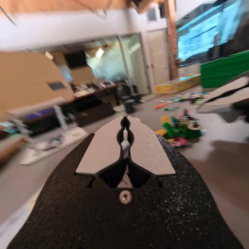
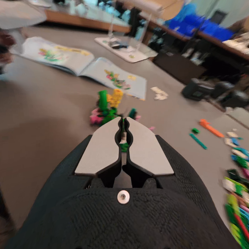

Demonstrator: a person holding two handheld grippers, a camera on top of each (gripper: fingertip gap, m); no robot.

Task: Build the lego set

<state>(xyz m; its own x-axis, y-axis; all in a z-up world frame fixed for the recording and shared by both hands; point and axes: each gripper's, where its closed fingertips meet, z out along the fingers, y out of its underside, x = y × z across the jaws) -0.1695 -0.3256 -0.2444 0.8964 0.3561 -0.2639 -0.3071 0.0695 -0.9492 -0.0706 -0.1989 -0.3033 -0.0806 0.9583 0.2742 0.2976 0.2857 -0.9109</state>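
Note:
Both views are motion-blurred. The partly built lego model, green stems with yellow and pink flowers, stands on the grey table (image 1: 222, 175); it shows in the left wrist view (image 1: 180, 129) and the right wrist view (image 2: 107, 110). My left gripper (image 1: 126, 118) is shut with nothing visible between the fingers, held above the table to the left of the model. My right gripper (image 2: 123, 119) is shut just in front of the model; I see no piece in it. The right gripper also shows at the right of the left wrist view (image 1: 202, 106).
An open instruction booklet (image 2: 80, 63) lies behind the model. Loose pieces (image 2: 239, 175) lie at the right, with an orange separator tool (image 2: 211, 128), a teal bar (image 2: 198, 141) and white pieces (image 2: 160, 93). A yellow box (image 1: 175, 86) and a green bin (image 1: 222, 71) stand at the far side.

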